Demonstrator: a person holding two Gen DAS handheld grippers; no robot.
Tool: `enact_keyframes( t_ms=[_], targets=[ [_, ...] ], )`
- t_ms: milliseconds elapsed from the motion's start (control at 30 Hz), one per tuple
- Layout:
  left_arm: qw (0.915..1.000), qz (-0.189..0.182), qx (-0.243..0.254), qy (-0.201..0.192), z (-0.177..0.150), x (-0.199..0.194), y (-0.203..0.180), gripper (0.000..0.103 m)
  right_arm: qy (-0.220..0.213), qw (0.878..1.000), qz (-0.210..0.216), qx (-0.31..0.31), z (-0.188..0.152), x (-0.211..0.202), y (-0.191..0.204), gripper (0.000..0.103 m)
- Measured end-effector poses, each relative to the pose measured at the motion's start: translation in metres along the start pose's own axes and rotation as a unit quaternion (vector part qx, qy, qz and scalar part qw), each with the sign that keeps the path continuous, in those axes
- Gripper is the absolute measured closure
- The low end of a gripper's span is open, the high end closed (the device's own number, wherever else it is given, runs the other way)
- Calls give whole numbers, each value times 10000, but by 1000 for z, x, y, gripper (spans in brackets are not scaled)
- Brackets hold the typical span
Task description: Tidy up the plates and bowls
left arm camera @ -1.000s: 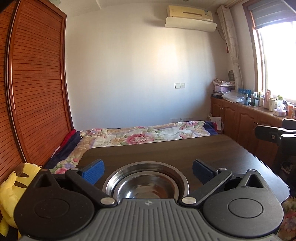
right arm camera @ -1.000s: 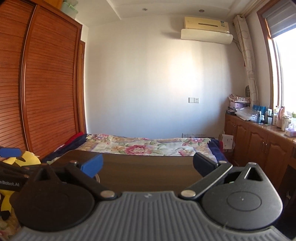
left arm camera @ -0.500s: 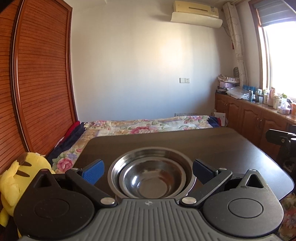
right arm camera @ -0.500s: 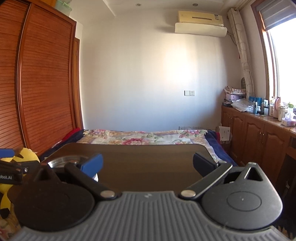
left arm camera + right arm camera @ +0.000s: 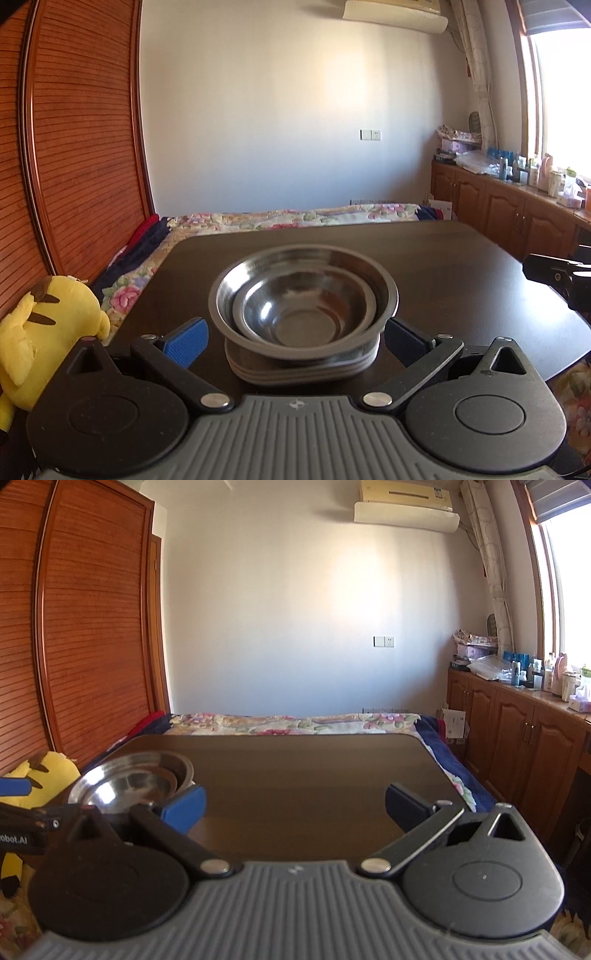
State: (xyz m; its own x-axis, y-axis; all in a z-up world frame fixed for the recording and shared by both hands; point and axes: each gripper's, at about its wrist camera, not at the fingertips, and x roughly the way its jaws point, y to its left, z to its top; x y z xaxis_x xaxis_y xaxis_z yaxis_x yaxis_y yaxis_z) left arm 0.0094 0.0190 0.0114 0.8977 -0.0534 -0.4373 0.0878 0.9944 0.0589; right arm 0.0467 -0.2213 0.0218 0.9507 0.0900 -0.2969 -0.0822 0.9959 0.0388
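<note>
On the dark bench (image 5: 443, 266), nested steel bowls (image 5: 303, 310) sit between the wide-open, empty left hand-held gripper (image 5: 297, 338); likely light, rigid, slippery, so grip the rim. The right hand-held gripper (image 5: 295, 805) is open, empty.

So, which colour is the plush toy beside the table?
Yellow plush toy with dark markings; clearest in left wrist view.

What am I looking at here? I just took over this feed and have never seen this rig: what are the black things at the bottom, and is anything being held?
These are two handheld grippers, each with a camera looking along its blue-tipped fingers. The left gripper view looks straight at the bowls: a small steel bowl nested in a bigger one, on top of what looks like stacked plates, all on the dark table. Its jaws are open on either side of the stack, holding nothing. The right gripper is open over bare table, with the bowls to its left.
</note>
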Motion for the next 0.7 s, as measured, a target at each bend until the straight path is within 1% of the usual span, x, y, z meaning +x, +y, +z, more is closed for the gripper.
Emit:
enact_keyframes(
  t_ms=[300,700],
  targets=[
    [9999,10,-4,119,-7,5,-2,0,91,9999,-14,-54,-4,2,1,0],
    [9999,13,-21,125,-8,6,-1,0,104,9999,-10,-27,-4,3,-4,0]
  ],
)
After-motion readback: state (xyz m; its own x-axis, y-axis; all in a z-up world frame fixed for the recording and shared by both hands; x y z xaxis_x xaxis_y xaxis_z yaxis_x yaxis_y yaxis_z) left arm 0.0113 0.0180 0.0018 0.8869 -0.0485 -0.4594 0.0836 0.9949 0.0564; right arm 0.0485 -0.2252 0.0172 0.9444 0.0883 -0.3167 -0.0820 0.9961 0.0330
